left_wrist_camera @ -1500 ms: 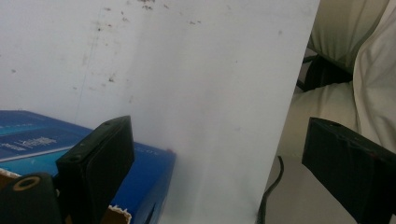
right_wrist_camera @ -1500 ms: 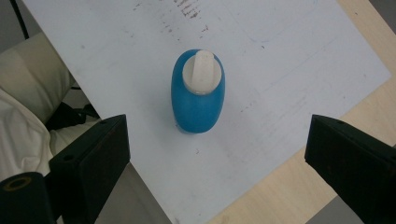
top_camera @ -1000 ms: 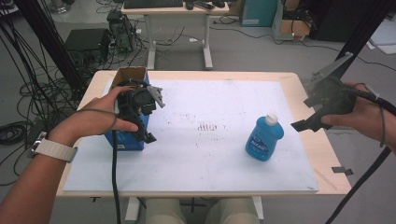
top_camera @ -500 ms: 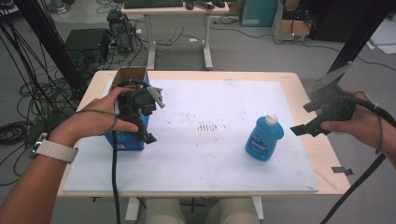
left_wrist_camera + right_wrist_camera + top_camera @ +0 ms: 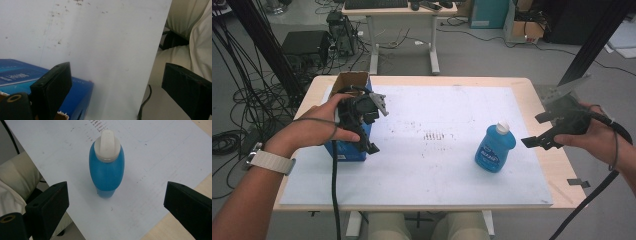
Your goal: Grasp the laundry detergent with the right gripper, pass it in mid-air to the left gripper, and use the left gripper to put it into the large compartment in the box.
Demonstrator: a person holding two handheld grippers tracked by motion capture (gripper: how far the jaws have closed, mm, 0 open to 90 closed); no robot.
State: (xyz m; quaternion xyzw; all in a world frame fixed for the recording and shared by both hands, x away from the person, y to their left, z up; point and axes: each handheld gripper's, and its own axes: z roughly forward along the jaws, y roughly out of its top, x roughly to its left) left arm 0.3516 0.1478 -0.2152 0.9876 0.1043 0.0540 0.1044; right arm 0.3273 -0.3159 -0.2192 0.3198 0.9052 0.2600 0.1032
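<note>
1. While the right claw is hovering off the table's right edge, its jaws are standing wide apart, gripping nothing.
2. Blue bottle is standing upright on the white sheet covering the table, right of centre, just left of the right claw and not touching it.
3. Seen from the right gripper view, the bottle is sitting centred between the two jaws but farther off; its white cap is on.
4. Left claw is hanging over the near end of the blue box at the table's left side, jaws pointing down and toward the person.
5. Seen from the left gripper view, those jaws are gaping wide with nothing between them; one jaw is overlapping the box's blue face, though contact is impossible to judge.
6. Box is standing with its top open, brown cardboard flaps showing at the far end.
7. Box and bottle are sitting well apart, with faint dark smudges lying on the sheet between them.
8. Cables are trailing from both claws toward the table's near edge.
</note>
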